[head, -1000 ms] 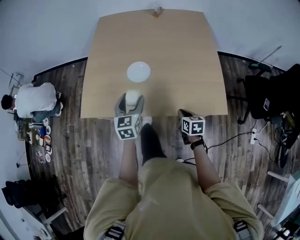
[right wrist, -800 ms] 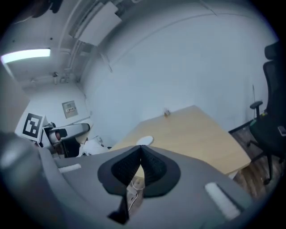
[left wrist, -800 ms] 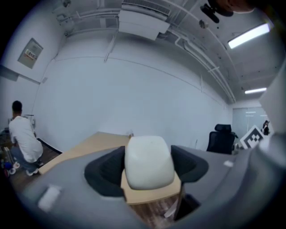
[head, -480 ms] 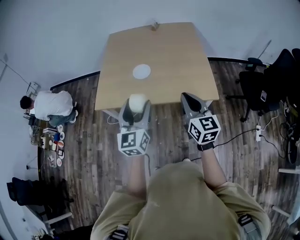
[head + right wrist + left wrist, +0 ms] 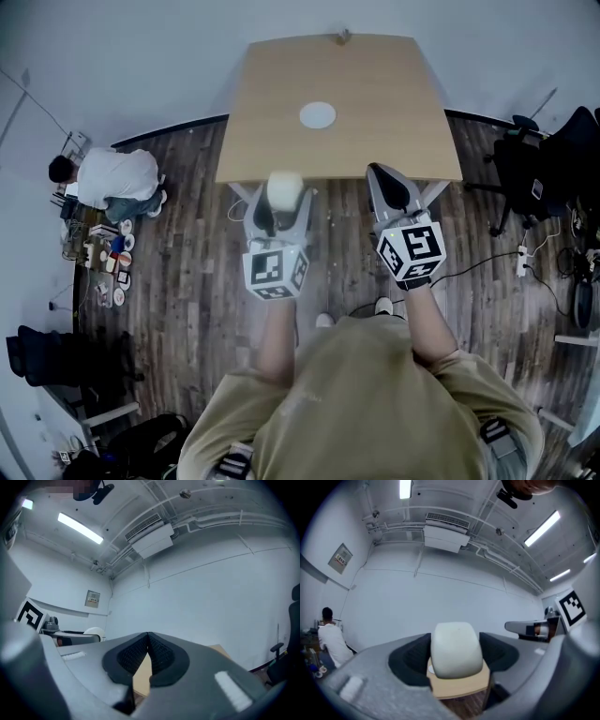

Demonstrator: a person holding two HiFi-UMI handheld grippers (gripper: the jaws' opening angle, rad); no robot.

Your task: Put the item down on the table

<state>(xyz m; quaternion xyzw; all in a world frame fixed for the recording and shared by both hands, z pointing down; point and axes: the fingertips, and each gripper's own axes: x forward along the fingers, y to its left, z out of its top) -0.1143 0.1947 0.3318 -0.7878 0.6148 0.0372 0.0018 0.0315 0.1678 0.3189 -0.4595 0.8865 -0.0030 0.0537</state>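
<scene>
Jaws on your left gripper (image 5: 279, 211) pinch the white item (image 5: 456, 648) by its 2 sides, in the air short of the table (image 5: 366, 84). Your right gripper (image 5: 148, 656) has its jaws pressed together, empty. It looks light, smooth, rigid and possibly fragile; a mid-side hold suits it.

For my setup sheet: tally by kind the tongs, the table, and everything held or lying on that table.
Tongs: 2 (left tongs shut on the item, right tongs shut and empty)
Table: 1
White rounded item: 1, held off the table
White disc: 1, on the table
Small object: 1, at the far edge
Total: 6
</scene>
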